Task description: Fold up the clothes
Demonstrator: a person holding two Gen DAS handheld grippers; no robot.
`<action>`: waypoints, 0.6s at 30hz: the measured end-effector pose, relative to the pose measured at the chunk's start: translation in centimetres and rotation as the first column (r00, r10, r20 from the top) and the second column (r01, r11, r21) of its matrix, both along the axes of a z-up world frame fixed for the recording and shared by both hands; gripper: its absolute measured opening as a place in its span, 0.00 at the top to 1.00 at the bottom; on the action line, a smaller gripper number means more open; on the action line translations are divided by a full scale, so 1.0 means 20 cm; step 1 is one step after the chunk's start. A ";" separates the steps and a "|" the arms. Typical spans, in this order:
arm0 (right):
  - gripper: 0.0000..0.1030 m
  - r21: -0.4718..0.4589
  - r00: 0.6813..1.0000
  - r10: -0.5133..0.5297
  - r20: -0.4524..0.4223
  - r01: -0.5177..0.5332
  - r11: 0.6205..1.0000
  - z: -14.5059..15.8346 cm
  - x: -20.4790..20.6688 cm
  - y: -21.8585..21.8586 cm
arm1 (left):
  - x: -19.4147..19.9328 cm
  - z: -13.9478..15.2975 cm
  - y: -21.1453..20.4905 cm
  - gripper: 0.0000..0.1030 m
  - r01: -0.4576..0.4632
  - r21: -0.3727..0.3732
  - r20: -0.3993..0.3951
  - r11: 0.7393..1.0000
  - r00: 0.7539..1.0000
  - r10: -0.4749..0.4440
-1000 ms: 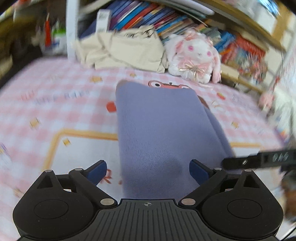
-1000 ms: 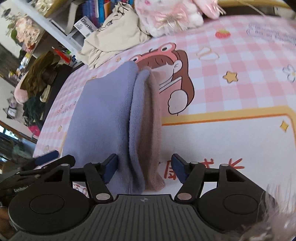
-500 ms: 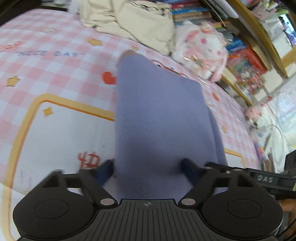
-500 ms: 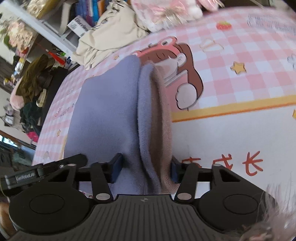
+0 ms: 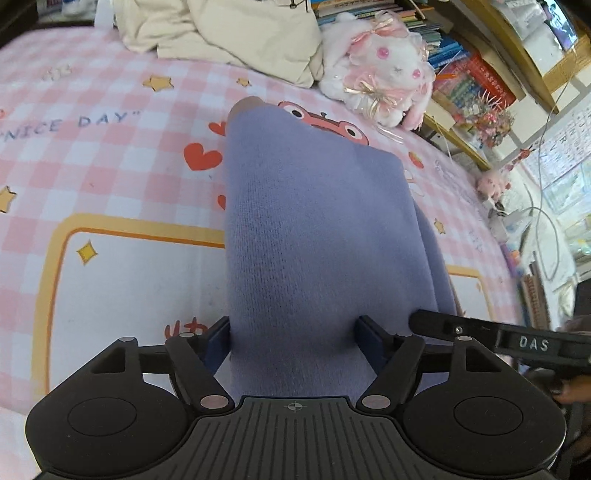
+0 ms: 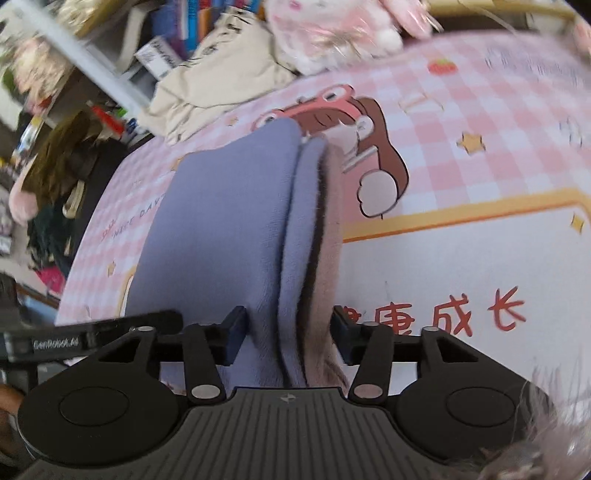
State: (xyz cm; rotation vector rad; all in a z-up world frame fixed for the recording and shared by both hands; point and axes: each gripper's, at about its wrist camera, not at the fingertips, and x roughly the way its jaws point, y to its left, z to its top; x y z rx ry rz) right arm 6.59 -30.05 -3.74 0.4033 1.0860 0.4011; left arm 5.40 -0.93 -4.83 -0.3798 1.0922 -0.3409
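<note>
A folded lavender knit garment (image 5: 314, 236) with a pinkish-brown inner layer (image 6: 327, 236) lies lengthwise on the pink checked mat (image 5: 92, 155). My left gripper (image 5: 293, 336) is shut on its near end, the blue pads pressing both sides of the fabric. My right gripper (image 6: 288, 332) is shut on the near end too, clamping the lavender and brown layers together. The right gripper's finger shows in the left wrist view (image 5: 498, 336), just right of the garment.
A cream garment pile (image 5: 229, 33) and a white-pink plush rabbit (image 5: 380, 70) sit at the mat's far edge, with bookshelves (image 5: 469, 81) behind. Dark clutter and bags (image 6: 62, 177) lie off the mat's left side in the right wrist view.
Both grippers have closed from open onto the garment's near end. The views have tilted and moved closer over the mat.
</note>
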 end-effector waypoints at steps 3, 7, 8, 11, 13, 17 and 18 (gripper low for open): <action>0.44 0.008 0.999 -0.033 -0.013 0.033 0.999 -0.01 0.03 0.00 | 0.02 -0.02 0.02 0.24 0.004 -0.029 -0.013 1.000 1.000 -0.005; 0.46 0.025 0.999 -0.030 -0.033 0.031 0.999 -0.03 0.05 0.02 | 0.06 -0.02 0.01 0.24 0.021 -0.043 -0.009 0.999 1.000 -0.021; 0.52 0.028 0.999 -0.027 -0.035 0.028 0.999 -0.03 0.06 0.03 | 0.06 -0.02 0.00 0.26 0.022 -0.041 -0.008 0.999 1.000 -0.022; 0.68 0.000 1.000 -0.004 0.020 0.004 1.000 0.01 0.03 0.07 | 0.05 -0.01 -0.04 0.33 0.037 0.014 0.013 0.999 0.999 -0.038; 0.74 -0.041 0.997 0.025 0.075 -0.022 0.999 0.04 0.00 0.11 | 0.03 0.02 -0.07 0.37 0.059 0.065 0.051 0.996 0.997 -0.063; 0.74 -0.148 0.978 0.095 0.186 -0.068 0.987 0.09 -0.10 0.18 | -0.02 0.07 -0.13 0.37 0.113 0.150 0.099 0.982 0.987 -0.129; 0.74 -0.139 0.980 0.087 0.177 -0.062 0.988 0.08 -0.10 0.17 | -0.01 0.06 -0.12 0.37 0.114 0.135 0.082 0.984 0.989 -0.125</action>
